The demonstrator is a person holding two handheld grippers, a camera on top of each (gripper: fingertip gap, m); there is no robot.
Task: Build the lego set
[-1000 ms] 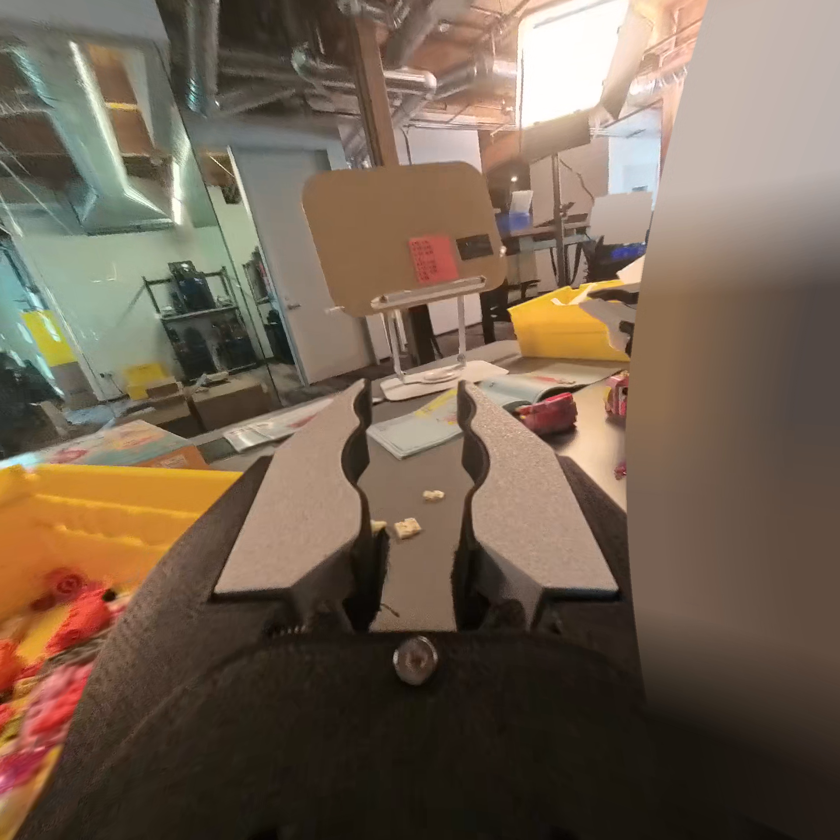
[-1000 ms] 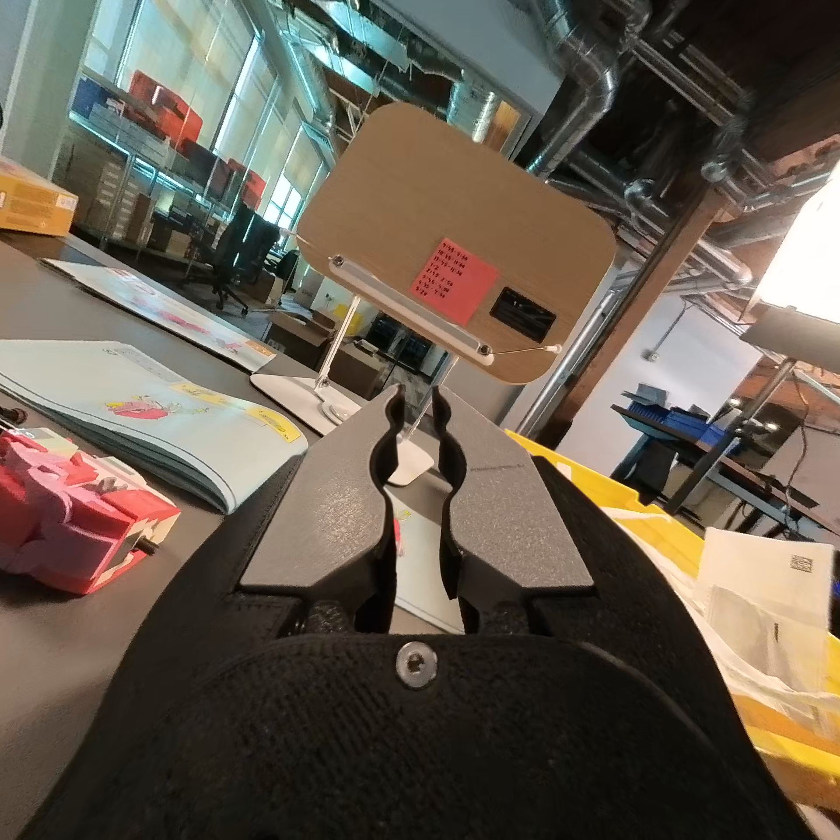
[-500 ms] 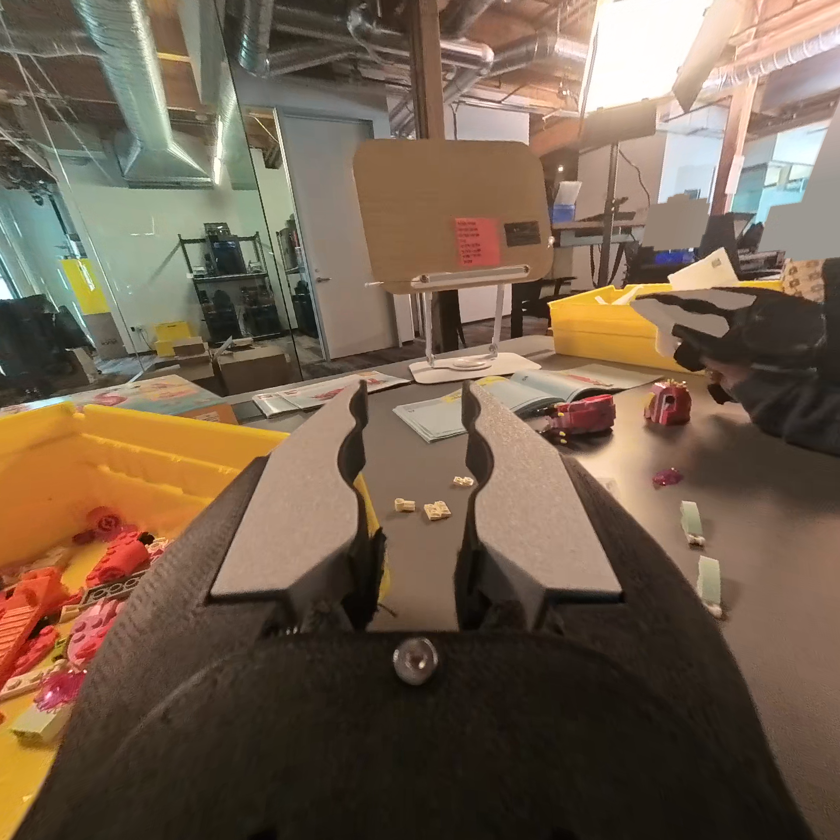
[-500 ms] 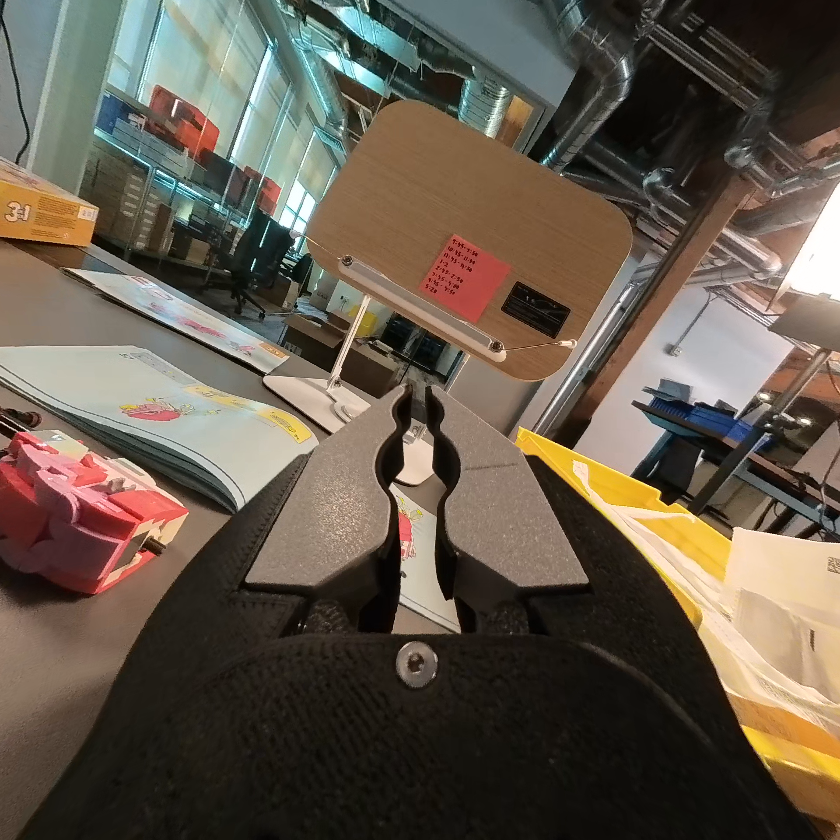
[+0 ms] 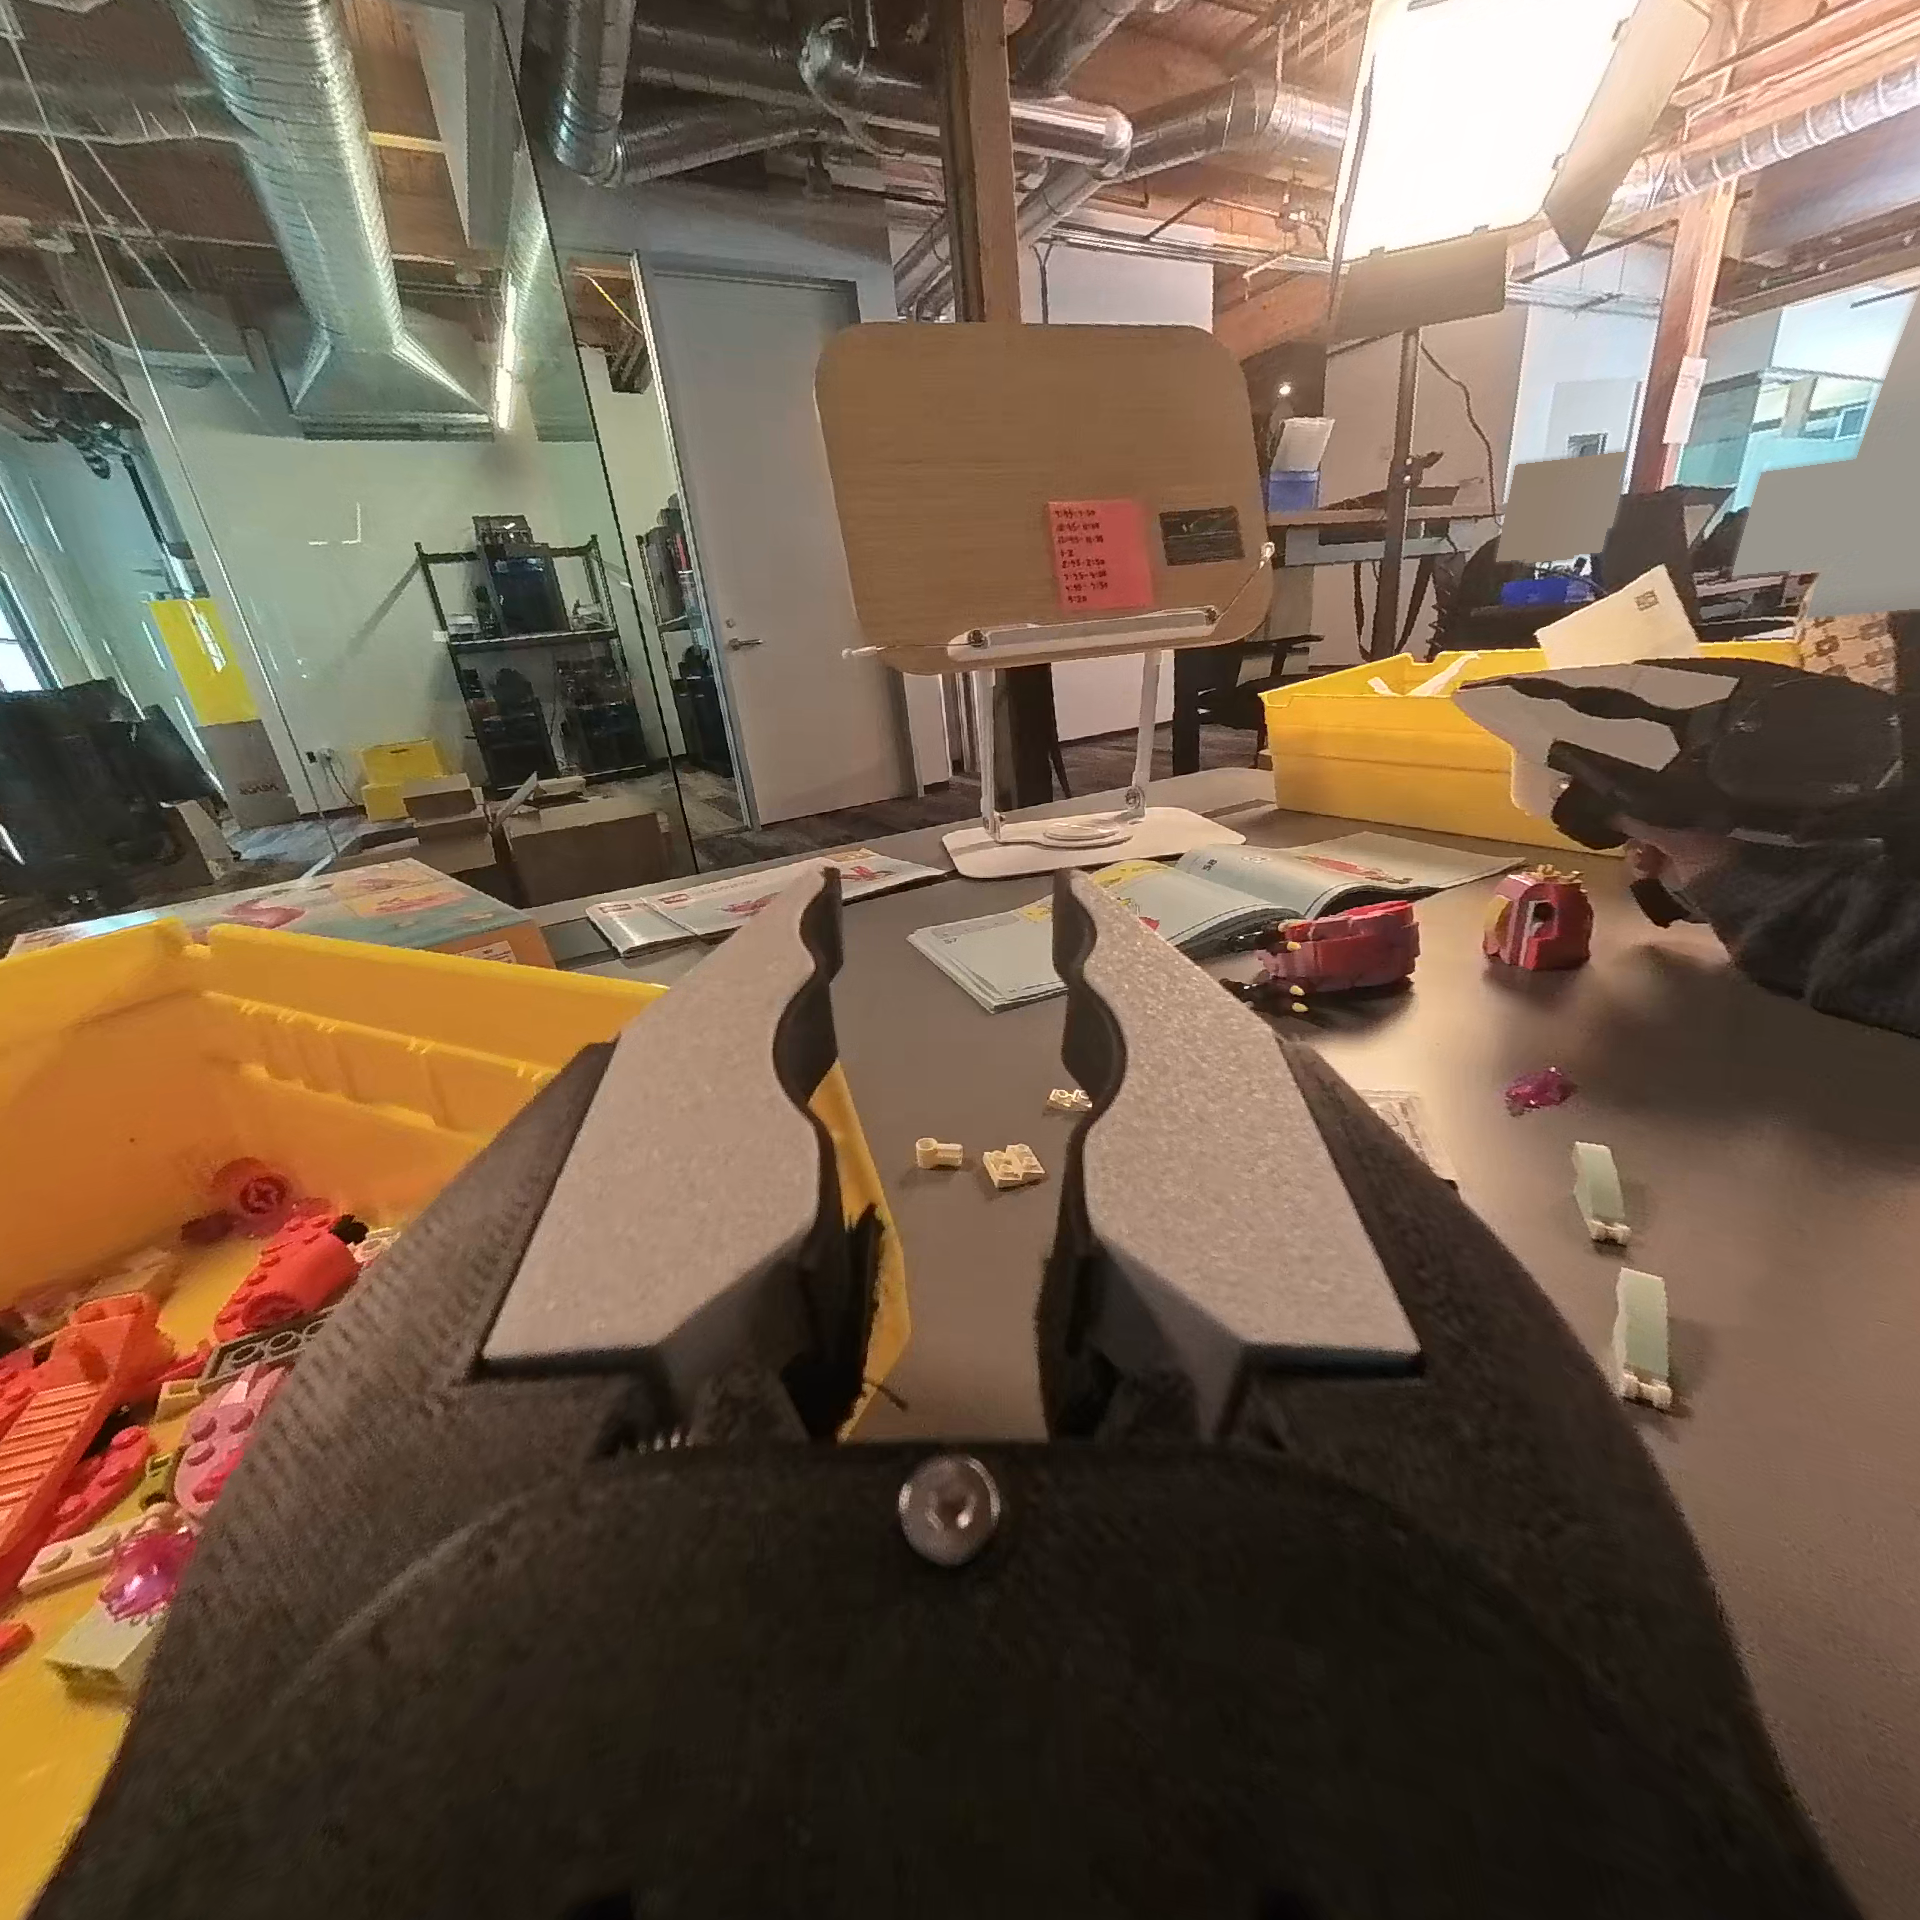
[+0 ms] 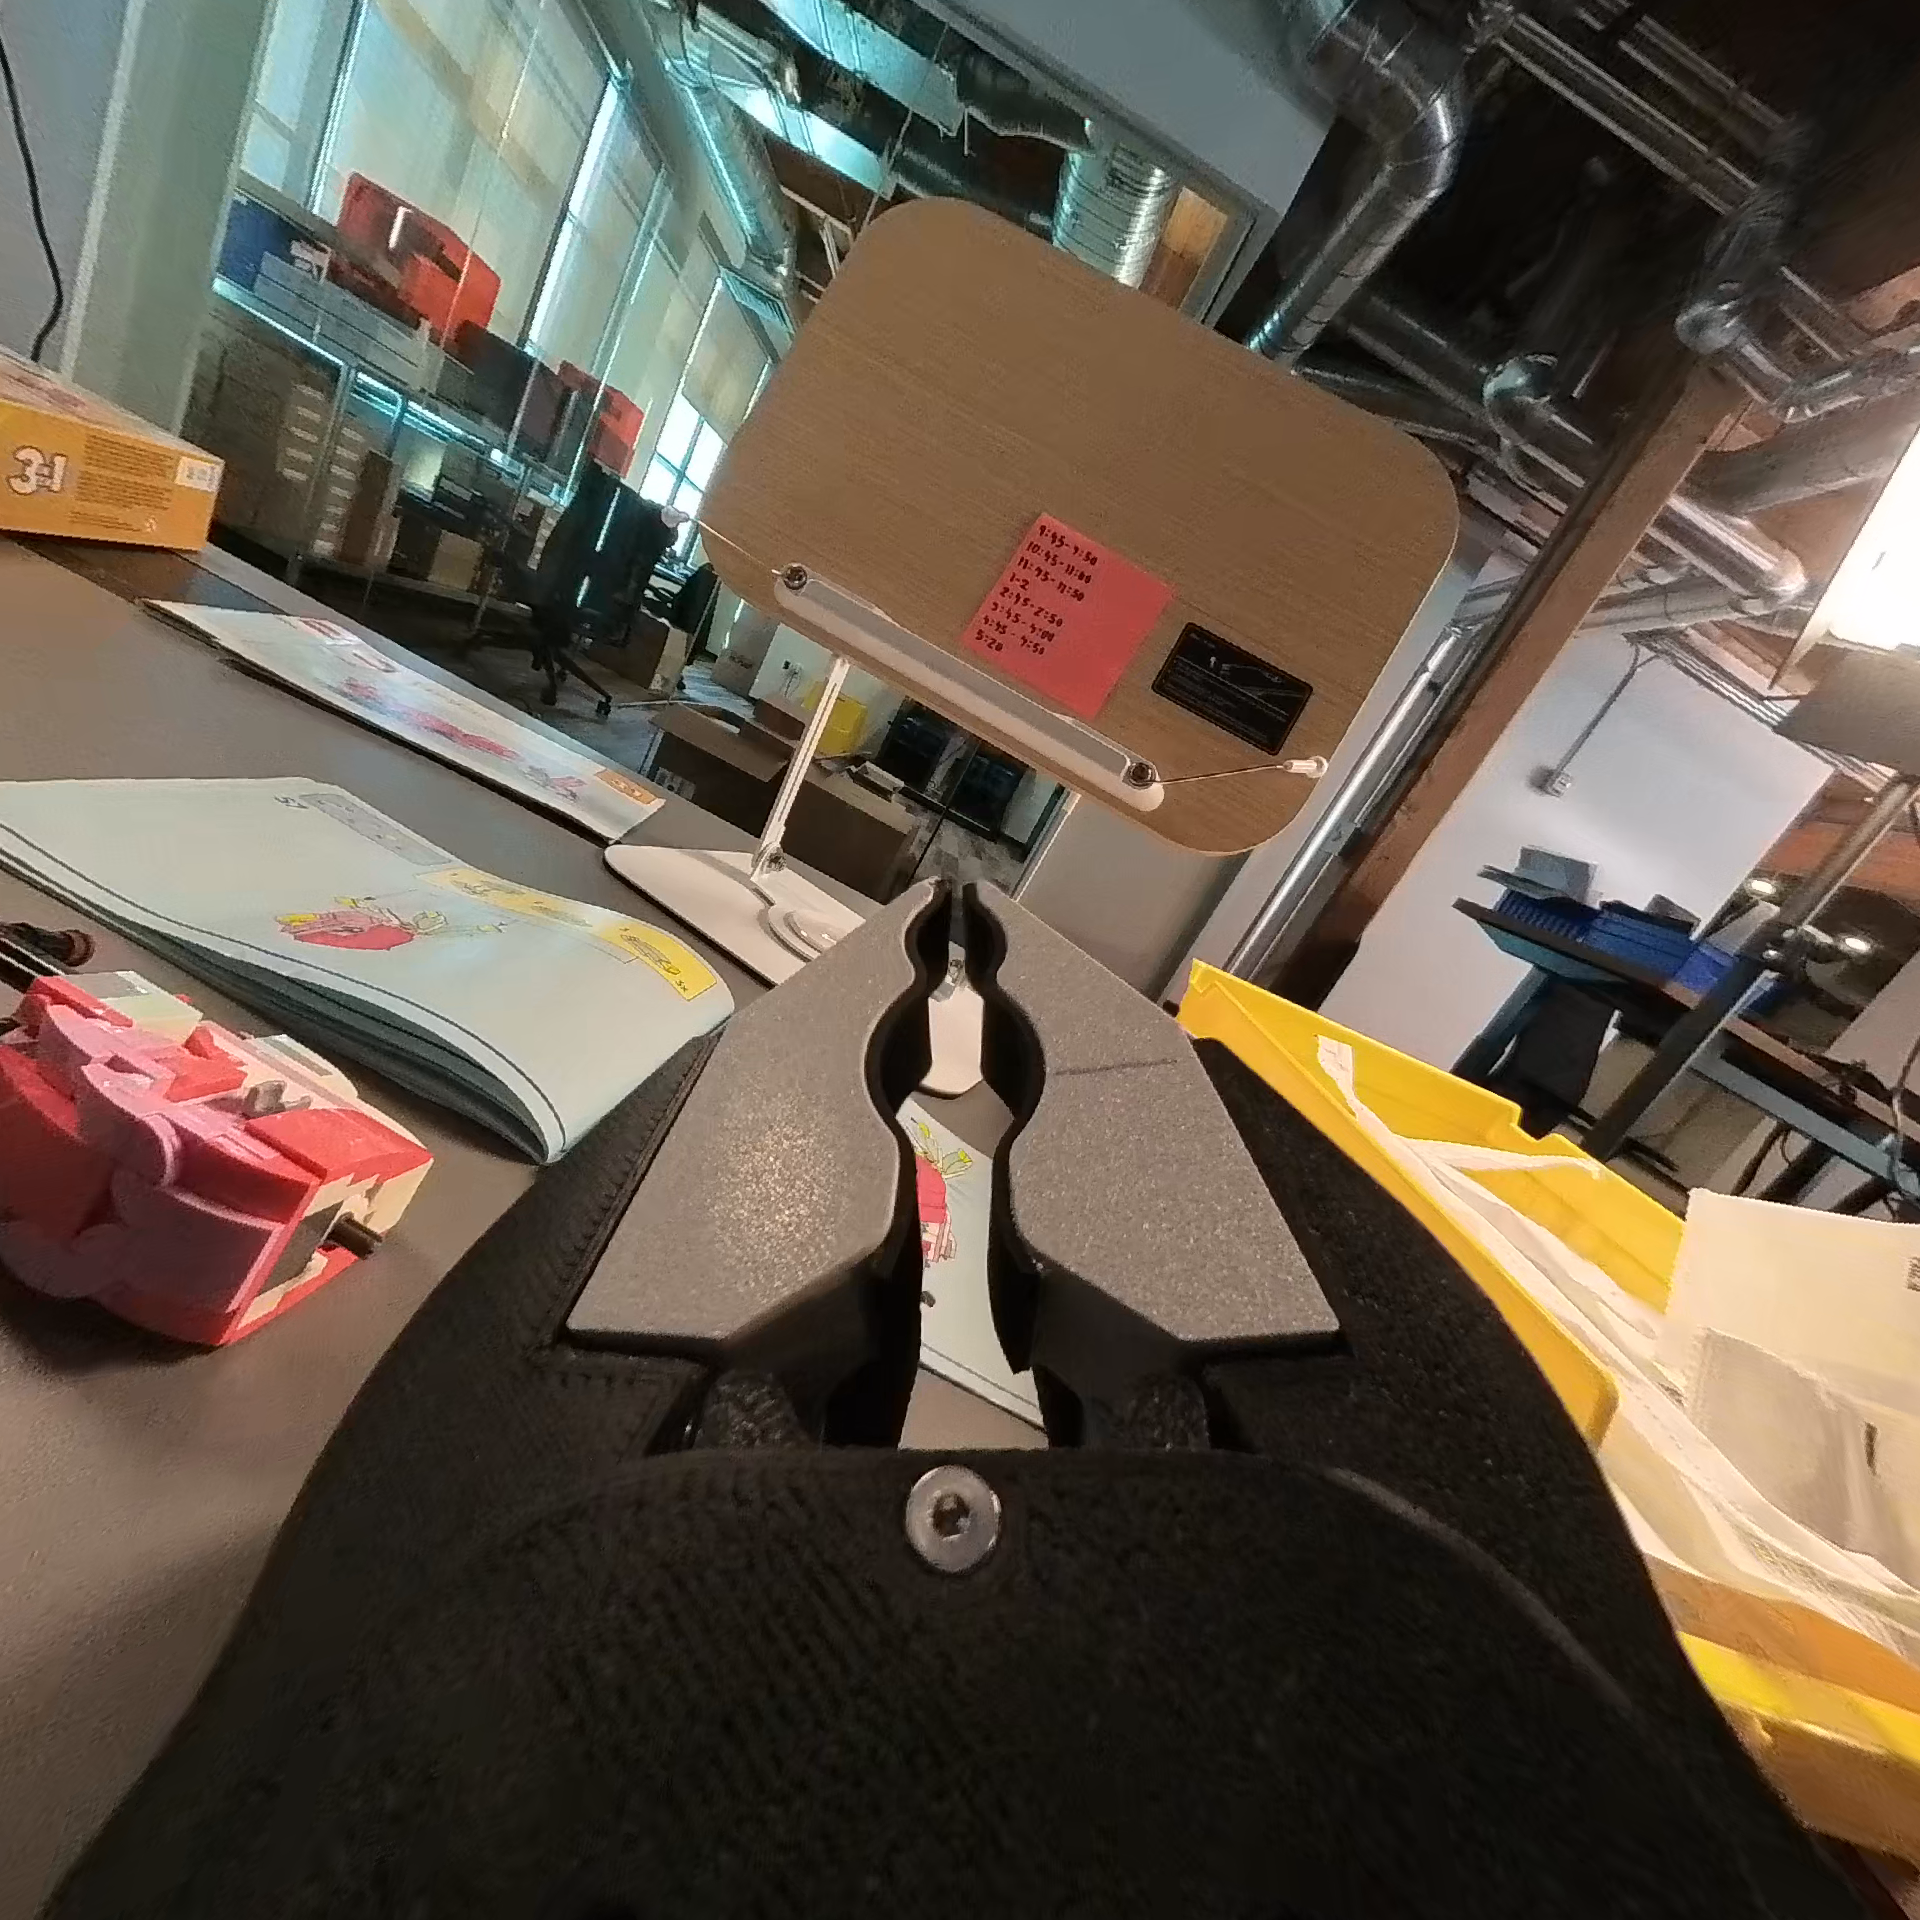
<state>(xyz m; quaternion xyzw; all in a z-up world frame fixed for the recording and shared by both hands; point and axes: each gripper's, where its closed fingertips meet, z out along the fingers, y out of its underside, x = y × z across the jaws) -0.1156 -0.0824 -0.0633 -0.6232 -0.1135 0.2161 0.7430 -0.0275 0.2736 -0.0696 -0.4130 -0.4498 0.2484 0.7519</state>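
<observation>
Grey right tool (image 6: 951,894) now fully shut, empty.

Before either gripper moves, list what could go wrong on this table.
1. The open left gripper hangs over the yellow bin's rim; dropping straight down could clip that rim.
2. The small tan pieces lie loose on the dark table; a sweep would likely scatter them.
3. The shut right gripper sits beside the pink and red brick model and the open booklet; a leftward swing may knock the model.
</observation>
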